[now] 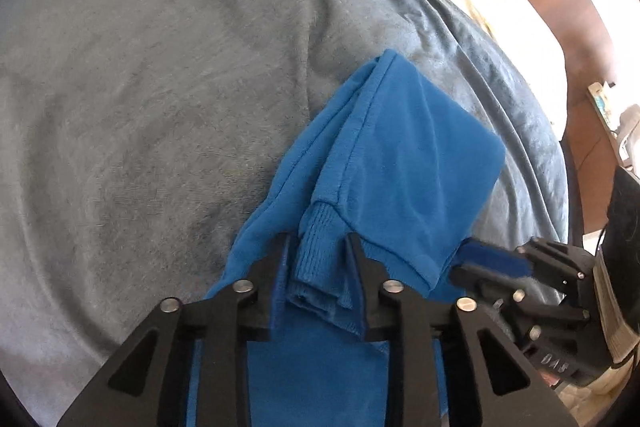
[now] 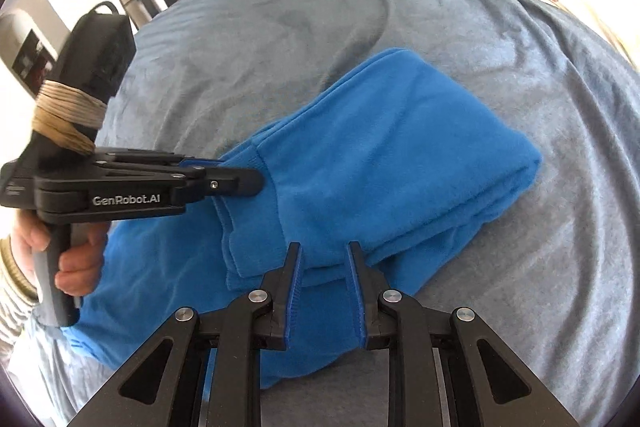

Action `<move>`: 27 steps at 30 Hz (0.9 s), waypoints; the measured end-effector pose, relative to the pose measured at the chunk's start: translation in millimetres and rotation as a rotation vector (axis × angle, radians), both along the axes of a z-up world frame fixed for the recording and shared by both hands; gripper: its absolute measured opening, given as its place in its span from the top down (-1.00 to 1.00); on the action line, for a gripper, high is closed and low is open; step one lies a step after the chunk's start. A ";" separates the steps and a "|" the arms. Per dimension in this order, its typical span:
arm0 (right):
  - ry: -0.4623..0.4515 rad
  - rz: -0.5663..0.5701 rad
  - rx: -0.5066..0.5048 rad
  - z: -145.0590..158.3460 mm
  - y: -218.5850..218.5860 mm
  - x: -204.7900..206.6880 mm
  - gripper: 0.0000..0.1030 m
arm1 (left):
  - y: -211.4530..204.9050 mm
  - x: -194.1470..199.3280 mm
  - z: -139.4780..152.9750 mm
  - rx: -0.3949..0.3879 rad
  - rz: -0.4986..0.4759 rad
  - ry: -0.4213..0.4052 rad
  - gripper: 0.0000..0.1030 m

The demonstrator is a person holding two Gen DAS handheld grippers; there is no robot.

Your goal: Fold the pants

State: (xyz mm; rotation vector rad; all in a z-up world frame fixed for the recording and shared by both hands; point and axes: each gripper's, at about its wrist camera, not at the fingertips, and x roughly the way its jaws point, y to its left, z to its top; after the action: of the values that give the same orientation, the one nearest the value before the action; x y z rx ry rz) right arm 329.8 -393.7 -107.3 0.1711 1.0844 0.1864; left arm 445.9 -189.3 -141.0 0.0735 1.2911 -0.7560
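My left hand-held gripper (image 1: 318,247) is clenched on the ribbed cuff (image 1: 316,239) of the blue pants (image 2: 392,155), the bunched knit pinched between both pads. My right hand-held gripper (image 2: 324,255) sits just beside it, its blue pads either side of the same layered edge; from the left camera it looks closed on the cloth, though I cannot tell how deep the bite goes. The pants lie already doubled over on the grey blanket (image 2: 520,267) of the bed, the folded bulk resting ahead of me and a loose length trailing under my left hand (image 2: 76,267). To finish this fold well, I judge I should keep both grips level, carry the edge across together, and lay it square before letting go, so the layers do not skew.
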 end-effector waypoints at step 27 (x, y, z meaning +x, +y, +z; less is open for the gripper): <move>-0.075 -0.455 0.189 -8.2 -111.6 13.2 -0.22 | -139.3 85.5 11.3 -0.030 -0.401 -0.160 0.20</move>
State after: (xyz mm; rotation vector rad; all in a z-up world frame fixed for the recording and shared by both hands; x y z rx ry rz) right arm 343.1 -505.3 -115.5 0.5691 0.9271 -0.1141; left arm 531.4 -328.6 -129.7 0.3700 1.1241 -1.0882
